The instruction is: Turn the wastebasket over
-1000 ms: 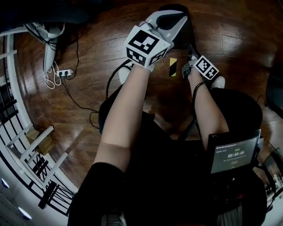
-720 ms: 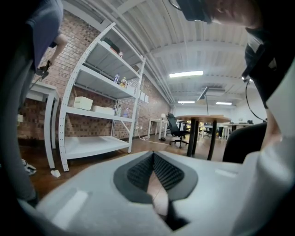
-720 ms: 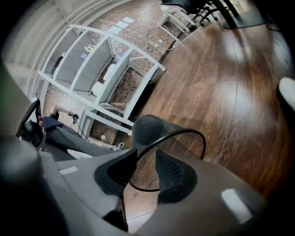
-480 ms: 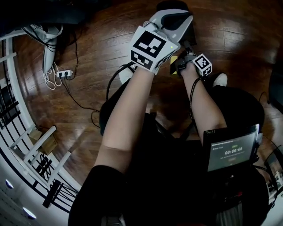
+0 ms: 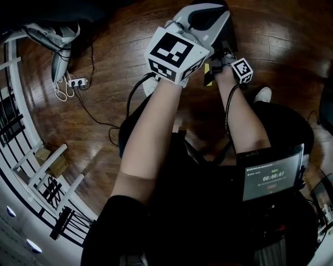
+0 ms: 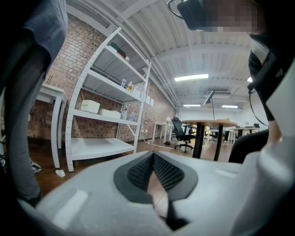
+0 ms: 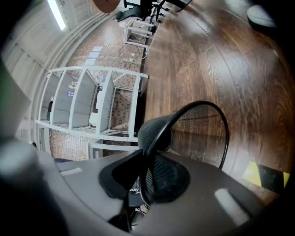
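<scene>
The black mesh wastebasket [image 7: 203, 133] stands tilted on the dark wood floor, its wire rim arching up. My right gripper [image 7: 146, 154] has that mesh wall between its pads, and the jaws are closing on it. In the head view most of the wastebasket [image 5: 230, 32] is hidden behind my left gripper [image 5: 207, 10], with the right gripper [image 5: 218, 53] at its near side. The left gripper [image 6: 153, 154] is raised and roughly level. Its pads meet at the tips with nothing between them, and it points out into the room, away from the basket.
A strip of yellow-black tape [image 5: 208, 72] lies on the floor beside the basket. A power strip with cables [image 5: 78, 82] and a white rack [image 5: 47, 171] are at the left. White shelving [image 6: 101, 115], a table and an office chair [image 6: 183, 133] stand farther off.
My right gripper has moved up and left in the head view onto the basket and rolled, so its marker cube faces another way. The left gripper has hardly shifted.
</scene>
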`<state>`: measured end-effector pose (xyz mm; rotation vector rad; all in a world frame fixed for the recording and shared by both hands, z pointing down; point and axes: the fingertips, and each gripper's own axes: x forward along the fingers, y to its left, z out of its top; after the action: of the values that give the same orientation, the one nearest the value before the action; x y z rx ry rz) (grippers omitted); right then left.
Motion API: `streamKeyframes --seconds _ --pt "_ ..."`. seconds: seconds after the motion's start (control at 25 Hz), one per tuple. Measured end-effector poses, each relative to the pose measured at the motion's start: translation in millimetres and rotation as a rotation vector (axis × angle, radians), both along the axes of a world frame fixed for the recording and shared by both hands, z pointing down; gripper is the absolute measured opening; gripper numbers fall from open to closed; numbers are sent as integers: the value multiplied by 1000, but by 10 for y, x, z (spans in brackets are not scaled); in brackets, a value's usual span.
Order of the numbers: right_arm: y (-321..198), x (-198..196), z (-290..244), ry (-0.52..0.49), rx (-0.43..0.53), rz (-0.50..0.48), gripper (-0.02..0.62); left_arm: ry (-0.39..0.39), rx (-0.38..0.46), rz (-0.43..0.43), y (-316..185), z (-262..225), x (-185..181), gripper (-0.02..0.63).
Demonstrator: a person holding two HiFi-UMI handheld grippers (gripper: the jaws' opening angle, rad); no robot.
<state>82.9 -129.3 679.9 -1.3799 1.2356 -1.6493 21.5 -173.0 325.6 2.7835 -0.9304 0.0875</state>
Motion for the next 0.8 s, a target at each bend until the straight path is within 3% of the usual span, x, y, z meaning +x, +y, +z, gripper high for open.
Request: streamKeyframes --seconds 0.2,0.48,0.64,0.8 --pt "-71 32 -59 12 29 -37 23 2 12 -9 -52 -69 -52 2" --pt "-293 41 -303 121 61 -163 14 19 12 -42 -121 -69 -186 2" --pt "-476 96 -445 257 102 -333 17 16 19 -46 -152 -58 -247 2" --pt "-608 304 -640 477 161 -557 15 26 24 -58 -154 -101 -295 2"
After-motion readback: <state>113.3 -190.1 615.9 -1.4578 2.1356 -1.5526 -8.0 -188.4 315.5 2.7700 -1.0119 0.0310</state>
